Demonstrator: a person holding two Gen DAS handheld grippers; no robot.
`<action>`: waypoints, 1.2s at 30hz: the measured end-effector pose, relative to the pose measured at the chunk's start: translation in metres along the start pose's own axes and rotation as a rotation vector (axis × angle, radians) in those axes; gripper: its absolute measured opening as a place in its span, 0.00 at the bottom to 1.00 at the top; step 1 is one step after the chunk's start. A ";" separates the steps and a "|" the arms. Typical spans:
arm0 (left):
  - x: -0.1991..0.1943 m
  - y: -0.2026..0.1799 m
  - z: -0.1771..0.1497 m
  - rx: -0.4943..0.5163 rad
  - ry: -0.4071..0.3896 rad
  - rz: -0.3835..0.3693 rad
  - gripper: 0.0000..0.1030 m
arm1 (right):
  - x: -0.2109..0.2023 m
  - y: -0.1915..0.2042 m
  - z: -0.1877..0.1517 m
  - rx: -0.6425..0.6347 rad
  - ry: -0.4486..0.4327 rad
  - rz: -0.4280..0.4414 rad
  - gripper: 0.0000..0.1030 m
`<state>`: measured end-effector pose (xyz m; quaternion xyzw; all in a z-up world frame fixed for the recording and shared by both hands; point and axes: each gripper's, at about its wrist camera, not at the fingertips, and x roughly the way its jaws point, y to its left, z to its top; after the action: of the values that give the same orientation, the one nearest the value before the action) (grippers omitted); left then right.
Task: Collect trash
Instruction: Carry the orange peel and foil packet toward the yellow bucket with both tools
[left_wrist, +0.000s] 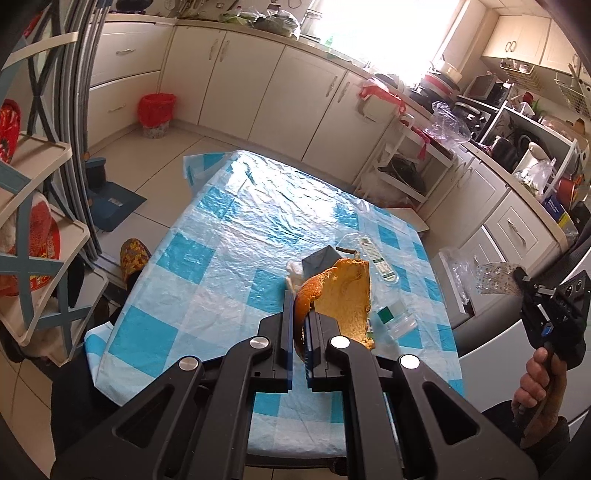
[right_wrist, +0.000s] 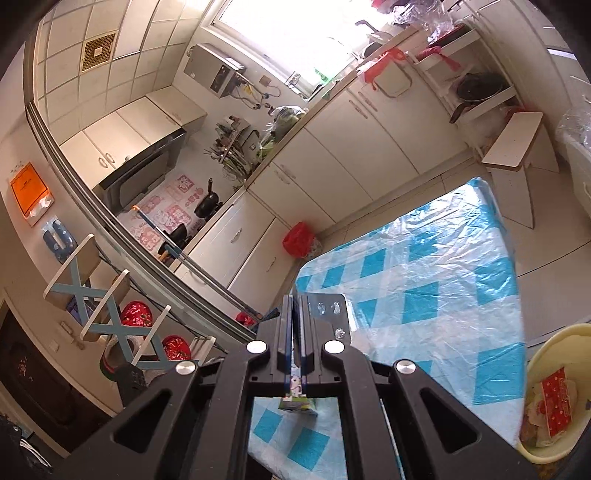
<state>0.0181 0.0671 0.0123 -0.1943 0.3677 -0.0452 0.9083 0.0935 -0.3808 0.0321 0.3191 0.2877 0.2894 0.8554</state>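
A pale yellow basin (right_wrist: 546, 391) sits low at the right edge of the right wrist view, beside the table. It holds crumpled wrappers, among them a red packet with white print (right_wrist: 556, 402). Far across the floor, against the cream cabinets (left_wrist: 295, 92), stands a small bin lined with a red bag (left_wrist: 156, 110); what is in it cannot be made out.

The left gripper (left_wrist: 300, 317) is clamped on a large piece of orange peel (left_wrist: 340, 295), held above the table with its pale inner side showing. The right gripper (left_wrist: 522, 282), gripped by a person's hand (left_wrist: 537, 384) at the right edge of the left wrist view, has its fingers pressed together on an empty clear blister pack (left_wrist: 496, 278), held off the table's right side.

The table is covered with a blue-and-white checked plastic cloth (left_wrist: 229, 236), wrinkled and shiny. On its near right part lie a flattened clear plastic bottle (left_wrist: 380, 266), a small grey carton (left_wrist: 321, 260) and white tissue (left_wrist: 295, 269), close together behind the peel.

The room is a kitchen with a bright window, cluttered worktops and tiled floor. A shelf unit with blue crossed braces (left_wrist: 33, 221) stands at the left.
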 end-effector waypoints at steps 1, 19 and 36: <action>-0.001 -0.007 0.001 0.009 0.001 -0.009 0.04 | -0.005 -0.005 0.000 0.005 -0.004 -0.016 0.04; 0.039 -0.180 -0.024 0.258 0.108 -0.197 0.04 | -0.065 -0.127 0.005 0.219 0.085 -0.427 0.04; 0.122 -0.315 -0.085 0.445 0.234 -0.271 0.04 | -0.050 -0.185 -0.006 0.272 0.239 -0.605 0.04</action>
<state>0.0677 -0.2778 -0.0011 -0.0310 0.4216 -0.2681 0.8657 0.1136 -0.5288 -0.0882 0.2945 0.5032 0.0169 0.8123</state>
